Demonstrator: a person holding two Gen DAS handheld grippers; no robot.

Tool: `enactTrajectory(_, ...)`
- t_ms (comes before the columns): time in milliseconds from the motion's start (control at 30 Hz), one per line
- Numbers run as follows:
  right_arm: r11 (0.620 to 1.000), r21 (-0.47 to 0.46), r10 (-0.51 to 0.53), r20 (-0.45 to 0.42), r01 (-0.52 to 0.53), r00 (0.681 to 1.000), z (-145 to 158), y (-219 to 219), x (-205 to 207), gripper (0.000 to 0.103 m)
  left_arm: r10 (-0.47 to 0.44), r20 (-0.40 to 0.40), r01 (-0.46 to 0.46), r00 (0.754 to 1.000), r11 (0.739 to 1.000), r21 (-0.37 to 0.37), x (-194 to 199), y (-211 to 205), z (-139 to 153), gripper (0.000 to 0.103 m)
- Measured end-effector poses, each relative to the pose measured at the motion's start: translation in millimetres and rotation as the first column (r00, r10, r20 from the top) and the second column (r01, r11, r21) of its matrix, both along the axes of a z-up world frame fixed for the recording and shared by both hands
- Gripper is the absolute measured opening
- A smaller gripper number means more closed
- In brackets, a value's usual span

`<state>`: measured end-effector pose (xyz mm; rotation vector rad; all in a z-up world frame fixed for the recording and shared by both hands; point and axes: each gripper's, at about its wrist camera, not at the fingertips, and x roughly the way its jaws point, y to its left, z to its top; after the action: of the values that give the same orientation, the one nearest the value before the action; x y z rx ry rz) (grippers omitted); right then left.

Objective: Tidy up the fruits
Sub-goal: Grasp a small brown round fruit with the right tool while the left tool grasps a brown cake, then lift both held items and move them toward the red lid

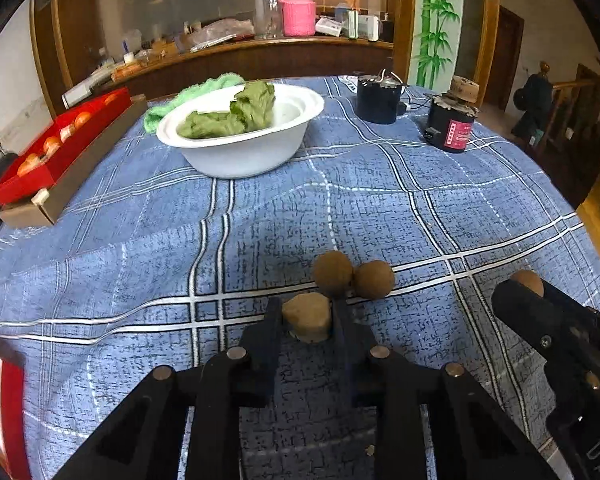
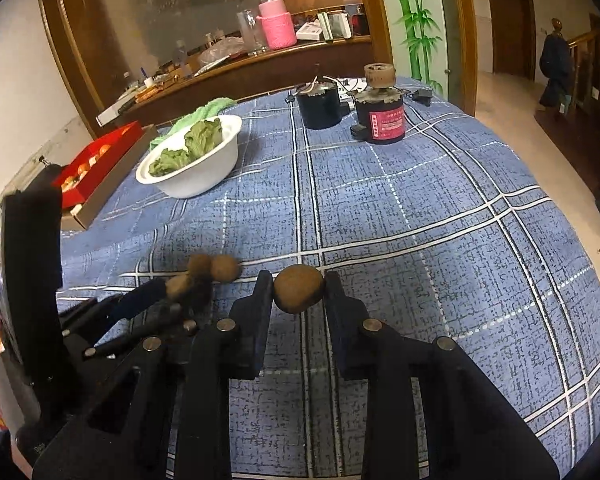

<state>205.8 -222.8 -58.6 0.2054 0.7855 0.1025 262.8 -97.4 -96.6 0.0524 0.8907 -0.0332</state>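
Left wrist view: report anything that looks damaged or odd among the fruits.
The fruit in the left tongs looks squashed or broken: flat-sided and pale, unlike the two round brown fruits touching each other on the cloth just beyond. The right tongs grip a whole round one.

Right gripper point(image 1: 518, 294) hides most of its brown fruit point(image 1: 528, 280) in left wrist view; only top shows. Left gripper point(image 2: 176, 292) and its fruit point(image 2: 180, 285) motion-blurred in right wrist view. Orange items in red box point(image 1: 66, 148) too small to identify. Shelf clutter point(image 1: 204, 36) behind bench indistinct.
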Motion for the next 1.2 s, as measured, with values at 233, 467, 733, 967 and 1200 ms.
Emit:
enactTrajectory(233,0.999,-0.040,-0.015,-0.013,0.014,1.000,-3.9,0.9,2.7,0.024,0.021,0.003,-0.021,1.000,1.000,-0.010,-30.8,14.2,7.3,0.024)
enactTrajectory(467,0.993,-0.113,0.017,-0.053,-0.023,0.998,-5.2,25.4,-12.9,0.024,0.061,0.036,-0.060,0.997,0.998,-0.018,-75.7,40.2,30.1,0.024)
enactTrajectory(733,0.984,-0.170,0.043,-0.035,-0.048,0.998,14.1,53.1,-63.1,0.024,0.086,0.060,-0.082,0.995,0.995,-0.058,-125.8,62.4,50.1,0.024)
enactTrajectory(967,0.978,-0.206,0.040,-0.017,-0.042,0.999,25.5,73.6,-105.0,0.024,0.100,0.093,-0.092,0.991,0.992,-0.083,-169.8,83.4,66.5,0.024)
enactTrajectory(1200,0.972,-0.233,0.043,0.009,-0.040,0.999,36.6,95.5,-138.7,0.024,0.120,0.113,-0.110,0.986,0.990,-0.094,-197.2,101.1,74.7,0.023)
